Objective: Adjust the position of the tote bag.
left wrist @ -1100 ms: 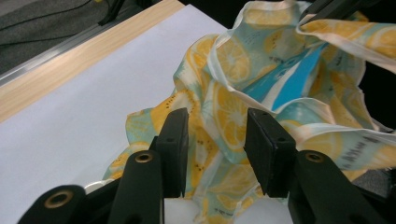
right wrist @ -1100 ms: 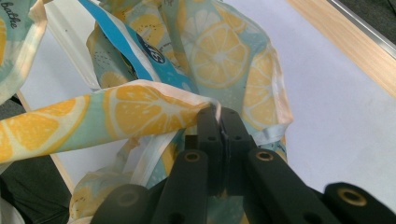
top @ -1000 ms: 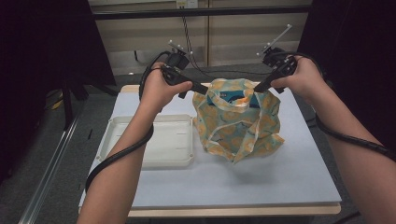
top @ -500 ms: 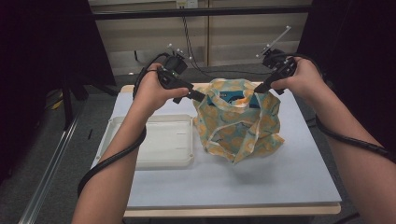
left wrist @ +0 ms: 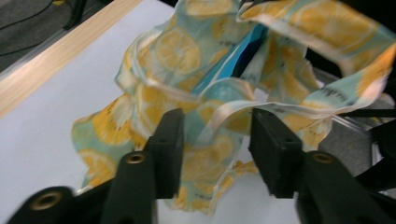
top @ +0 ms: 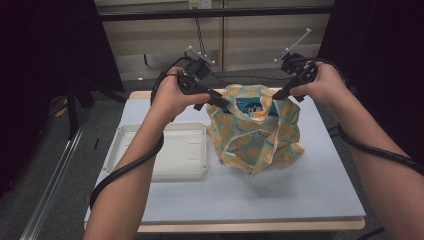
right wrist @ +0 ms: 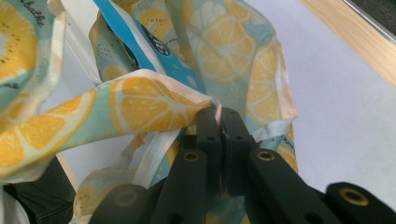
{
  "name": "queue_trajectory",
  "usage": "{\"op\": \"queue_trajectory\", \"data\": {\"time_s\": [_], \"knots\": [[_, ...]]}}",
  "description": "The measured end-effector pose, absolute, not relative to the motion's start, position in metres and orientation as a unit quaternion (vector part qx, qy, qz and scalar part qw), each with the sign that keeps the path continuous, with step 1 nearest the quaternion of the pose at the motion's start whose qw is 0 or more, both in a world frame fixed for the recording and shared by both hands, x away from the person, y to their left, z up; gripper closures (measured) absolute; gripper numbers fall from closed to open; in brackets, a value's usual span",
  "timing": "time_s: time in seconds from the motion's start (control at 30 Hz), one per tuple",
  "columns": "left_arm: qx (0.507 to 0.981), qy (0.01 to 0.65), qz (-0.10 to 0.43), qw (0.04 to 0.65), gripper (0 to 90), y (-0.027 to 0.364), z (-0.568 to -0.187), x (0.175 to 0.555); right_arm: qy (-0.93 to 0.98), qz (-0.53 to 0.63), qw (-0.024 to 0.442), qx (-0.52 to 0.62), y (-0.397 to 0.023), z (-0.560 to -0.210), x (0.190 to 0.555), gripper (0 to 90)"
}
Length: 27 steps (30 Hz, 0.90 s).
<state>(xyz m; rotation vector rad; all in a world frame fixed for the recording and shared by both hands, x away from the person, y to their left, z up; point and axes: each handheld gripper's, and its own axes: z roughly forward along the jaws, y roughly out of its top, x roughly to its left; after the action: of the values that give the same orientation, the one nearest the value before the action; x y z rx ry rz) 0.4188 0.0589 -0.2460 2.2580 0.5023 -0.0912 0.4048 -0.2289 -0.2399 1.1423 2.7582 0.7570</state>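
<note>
Left gripper (left wrist: 215,140) closing, half-open around bag (top: 257,130) rim; right gripper (right wrist: 220,122) clamps opposite rim.

Bag (top: 256,131): I see thin, soft cloth with a slight sheen, printed with orange slices, creased and limp.
Blue packet (top: 248,107) in the bag: glossy, smooth, like plastic or coated card; I cannot tell which.
Tray (top: 165,151) on the left: white plastic, smooth, faintly shiny.
Table (top: 310,185): matt pale sheet, smooth, with a bare light wood edge.
Left gripper (left wrist: 215,140): matt black plastic, brass-coloured metal rivets.
Right gripper (right wrist: 219,122): the same matt black, pads pinching cloth.
</note>
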Motion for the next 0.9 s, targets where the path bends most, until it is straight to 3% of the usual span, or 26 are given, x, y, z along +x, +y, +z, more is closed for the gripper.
{"op": "queue_trajectory", "data": {"time_s": [0.07,0.2,0.4,0.9], "knots": [[0.896,0.194,-0.039,0.397,69.6,0.057,-0.245,0.419,0.895,0.247,0.031,0.370,-0.229,-0.240,0.405,88.2],[0.897,0.201,-0.031,0.392,83.9,0.054,-0.245,0.421,0.895,0.247,0.029,0.371,-0.230,-0.240,0.405,88.2],[0.895,0.219,-0.025,0.389,89.7,0.056,-0.240,0.423,0.894,0.252,0.028,0.371,-0.232,-0.242,0.405,88.4],[0.863,0.275,-0.013,0.423,90.0,0.060,-0.230,0.439,0.893,0.249,0.026,0.374,-0.240,-0.246,0.405,89.2]]}}
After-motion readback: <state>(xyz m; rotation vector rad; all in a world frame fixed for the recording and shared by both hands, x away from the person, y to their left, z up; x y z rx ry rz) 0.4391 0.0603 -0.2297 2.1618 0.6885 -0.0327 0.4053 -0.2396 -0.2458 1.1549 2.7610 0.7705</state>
